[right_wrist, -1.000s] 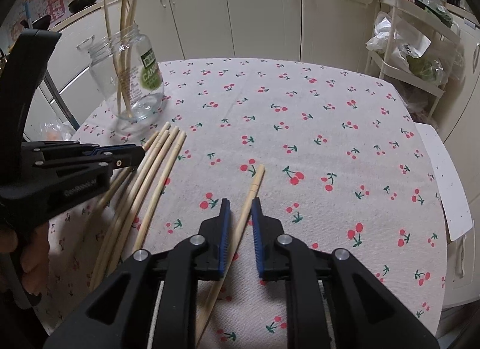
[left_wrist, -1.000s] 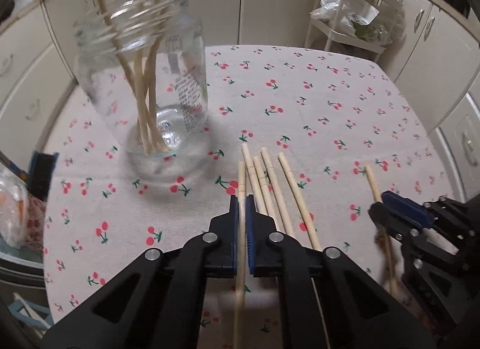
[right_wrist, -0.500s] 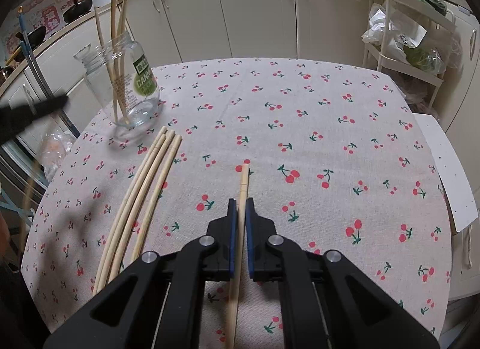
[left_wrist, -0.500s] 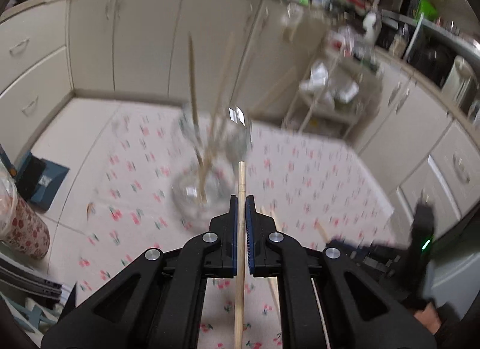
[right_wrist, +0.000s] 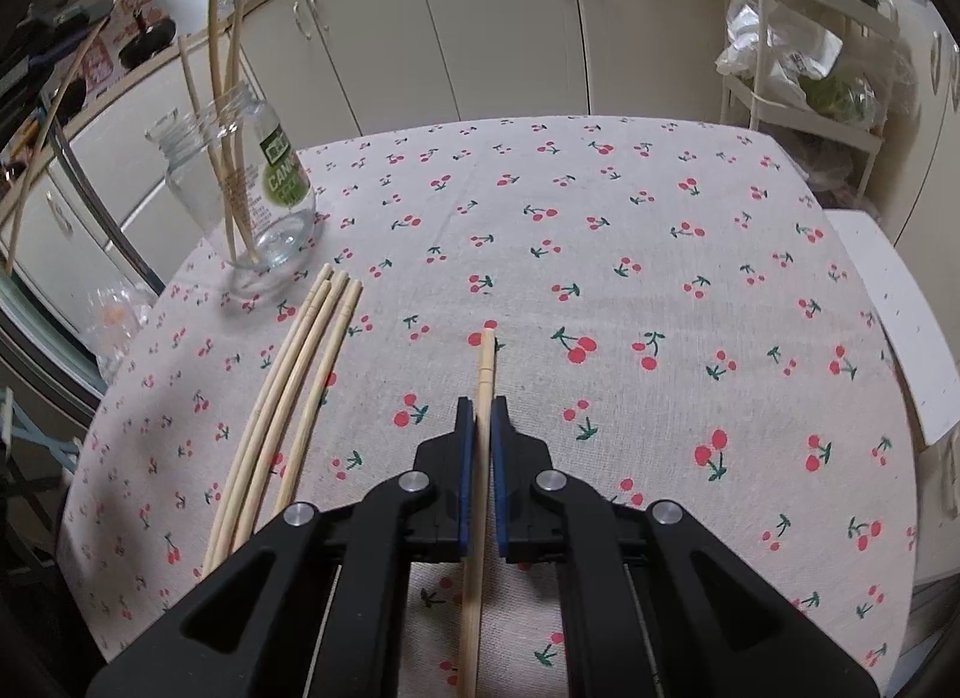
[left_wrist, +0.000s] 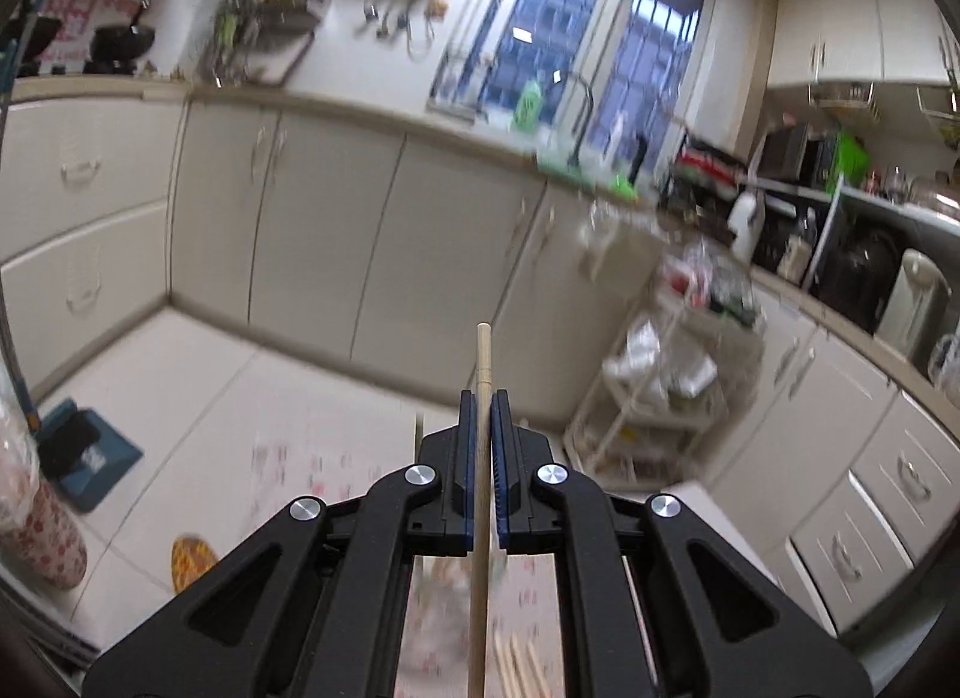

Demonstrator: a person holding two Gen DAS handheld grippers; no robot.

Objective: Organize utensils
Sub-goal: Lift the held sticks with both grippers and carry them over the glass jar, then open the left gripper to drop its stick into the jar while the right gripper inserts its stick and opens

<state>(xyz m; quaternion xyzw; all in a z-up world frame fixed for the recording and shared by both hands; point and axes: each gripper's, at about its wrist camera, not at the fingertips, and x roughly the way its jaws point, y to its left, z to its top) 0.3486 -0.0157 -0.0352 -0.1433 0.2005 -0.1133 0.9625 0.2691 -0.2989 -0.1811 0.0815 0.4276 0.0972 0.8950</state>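
My left gripper [left_wrist: 480,404] is shut on a wooden chopstick [left_wrist: 482,356] and holds it high, pointing at the kitchen cabinets; the same chopstick shows at the far left of the right wrist view [right_wrist: 42,140]. My right gripper [right_wrist: 482,413] is shut on another chopstick [right_wrist: 485,362] just above the cherry-print tablecloth [right_wrist: 600,254]. A glass jar [right_wrist: 252,188] with three chopsticks in it stands at the table's back left. Several loose chopsticks [right_wrist: 300,374] lie side by side left of my right gripper, their ends also visible in the left wrist view [left_wrist: 519,668].
A wire trolley with bags [right_wrist: 804,56] stands behind the table on the right. Kitchen cabinets [right_wrist: 480,20] run along the back. A white stool [right_wrist: 888,314] sits beside the table's right edge. A blue dustpan [left_wrist: 84,458] lies on the floor.
My left gripper has lifted its chopstick off the table and tilted upward, so the table has dropped out of view. My right gripper closed on its chopstick and raised it slightly.
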